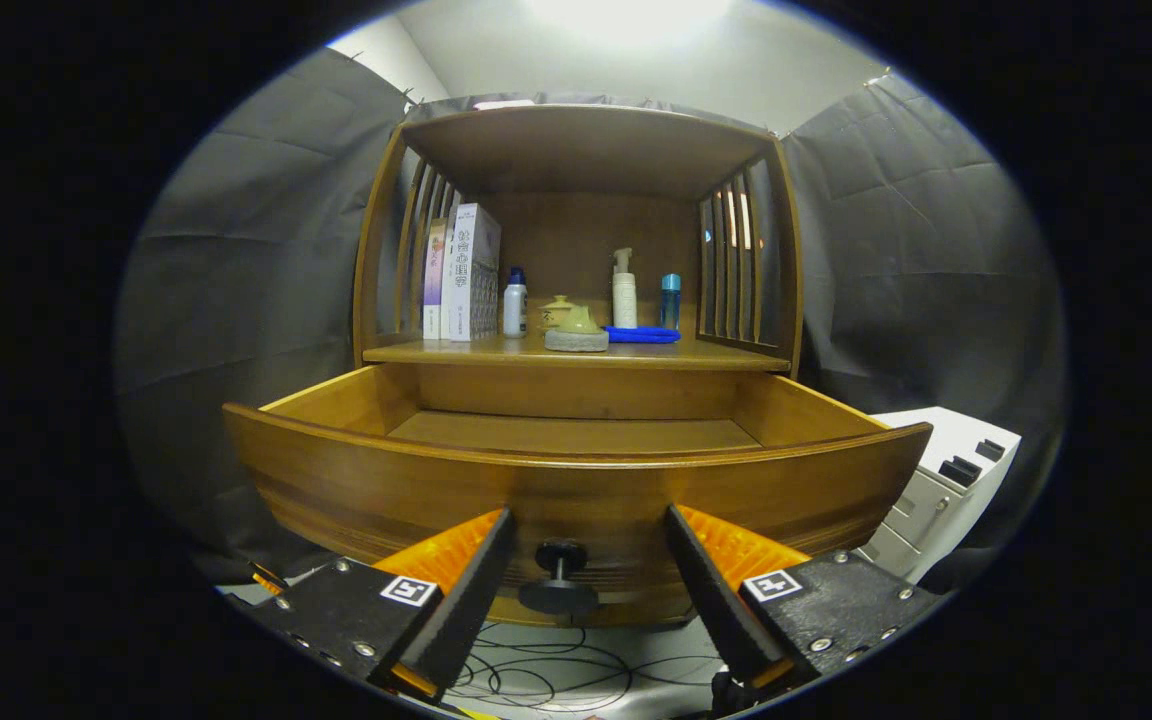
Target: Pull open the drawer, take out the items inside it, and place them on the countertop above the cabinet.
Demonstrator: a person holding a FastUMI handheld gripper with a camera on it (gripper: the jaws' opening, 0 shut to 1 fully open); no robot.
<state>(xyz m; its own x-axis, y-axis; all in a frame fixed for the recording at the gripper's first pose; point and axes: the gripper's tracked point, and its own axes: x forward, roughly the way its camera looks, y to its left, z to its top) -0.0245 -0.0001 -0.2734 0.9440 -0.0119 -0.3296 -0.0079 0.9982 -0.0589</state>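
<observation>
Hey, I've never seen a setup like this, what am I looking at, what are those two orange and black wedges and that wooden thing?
The camera rides on a hand-held gripper and looks forward along its two fingers, the orange and black wedges. They stand open, holding nothing, with the drawer's black knob in the gap between them. Ahead is a wooden cabinet whose drawer is pulled out; the part of its floor you can see looks bare. On the countertop above stand books, a white bottle, a pump bottle, a small blue bottle, a lidded cup and a flat blue item.

White unit (pixel 946 480); floor cables (pixel 556 675).
</observation>
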